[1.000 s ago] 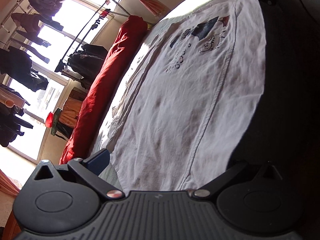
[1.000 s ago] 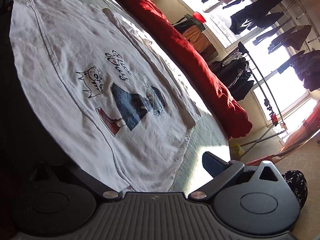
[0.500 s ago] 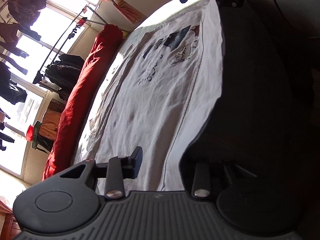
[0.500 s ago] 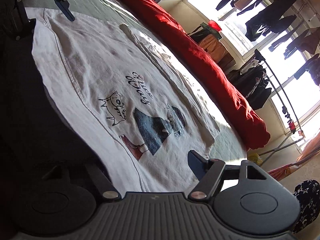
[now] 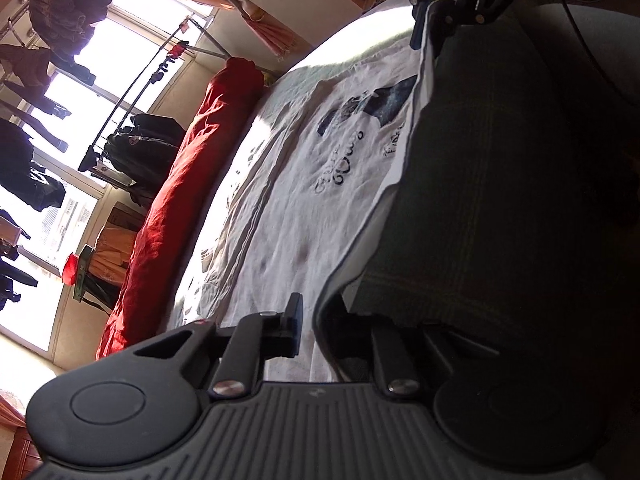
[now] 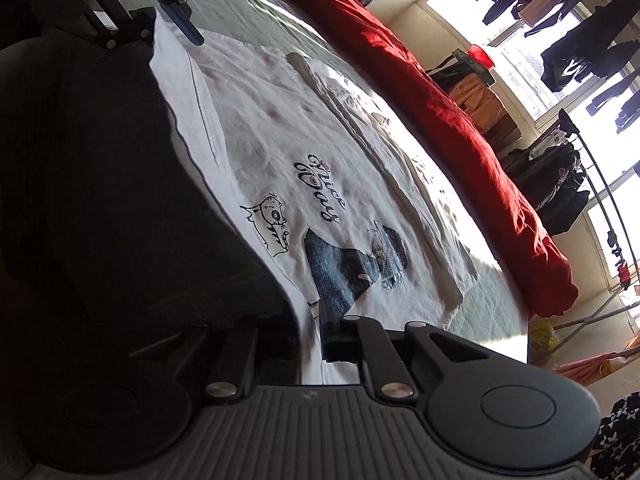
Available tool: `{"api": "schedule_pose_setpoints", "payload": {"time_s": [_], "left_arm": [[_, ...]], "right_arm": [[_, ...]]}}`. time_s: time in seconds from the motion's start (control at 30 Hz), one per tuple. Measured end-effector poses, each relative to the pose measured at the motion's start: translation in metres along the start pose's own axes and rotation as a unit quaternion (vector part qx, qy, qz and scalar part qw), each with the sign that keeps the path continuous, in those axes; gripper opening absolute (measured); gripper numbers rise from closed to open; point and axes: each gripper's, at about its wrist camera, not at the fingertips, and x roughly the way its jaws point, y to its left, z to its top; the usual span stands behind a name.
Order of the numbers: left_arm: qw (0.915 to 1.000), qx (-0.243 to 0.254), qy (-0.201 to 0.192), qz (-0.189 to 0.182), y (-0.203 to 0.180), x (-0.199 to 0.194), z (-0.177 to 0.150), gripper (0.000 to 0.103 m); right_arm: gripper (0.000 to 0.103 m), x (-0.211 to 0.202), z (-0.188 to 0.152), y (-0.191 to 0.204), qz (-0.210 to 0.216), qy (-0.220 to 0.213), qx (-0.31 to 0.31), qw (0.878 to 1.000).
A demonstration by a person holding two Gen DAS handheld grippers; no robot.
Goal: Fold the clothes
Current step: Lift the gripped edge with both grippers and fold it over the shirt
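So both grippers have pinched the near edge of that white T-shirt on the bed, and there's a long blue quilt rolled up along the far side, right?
Nearly. The quilt is red, not blue, as both wrist views show. The rest holds: the left gripper and the right gripper are each closing on the near edge of the white T-shirt on the bed.

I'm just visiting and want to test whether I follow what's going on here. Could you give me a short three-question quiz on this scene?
1. True or false: the white T-shirt lies printed side up on the bed.
2. What does each gripper have between its jaws? A) a red blanket B) the near edge of the shirt C) nothing
3. What long thing lies along the bed's far side?

Key
1. True: the lettering and cartoon print face up.
2. B: the left gripper and the right gripper are both closing on the shirt's near edge.
3. A rolled red blanket.
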Motion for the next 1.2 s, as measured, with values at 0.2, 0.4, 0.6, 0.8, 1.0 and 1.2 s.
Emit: {"api": "schedule_pose_setpoints", "payload": {"time_s": [0.2, 0.4, 0.6, 0.8, 1.0, 1.2], "left_arm": [[1.0, 0.006, -0.002, 0.006, 0.011, 0.009, 0.003, 0.008], [0.9998, 0.009, -0.002, 0.016, 0.024, 0.021, 0.007, 0.005], [0.9994, 0.002, -0.006, 0.034, 0.045, 0.043, 0.012, 0.005], [0.9985, -0.006, -0.006, 0.054, 0.068, 0.074, 0.015, 0.005], [0.9975, -0.028, -0.005, 0.065, 0.097, 0.107, 0.019, 0.005], [0.996, -0.043, -0.004, 0.079, 0.121, 0.141, 0.021, 0.005]], "right_arm": [[0.011, 0.006, 0.007, -0.014, -0.019, -0.004, -0.007, 1.0], [0.011, 0.018, 0.015, -0.029, -0.038, -0.006, -0.018, 0.999], [0.011, 0.034, 0.022, -0.049, -0.059, -0.01, -0.023, 0.998], [0.011, 0.06, 0.033, -0.075, -0.089, -0.016, -0.019, 0.996], [0.011, 0.091, 0.045, -0.105, -0.111, -0.022, -0.014, 0.993], [0.011, 0.125, 0.055, -0.136, -0.132, -0.03, 0.006, 0.991]]}}
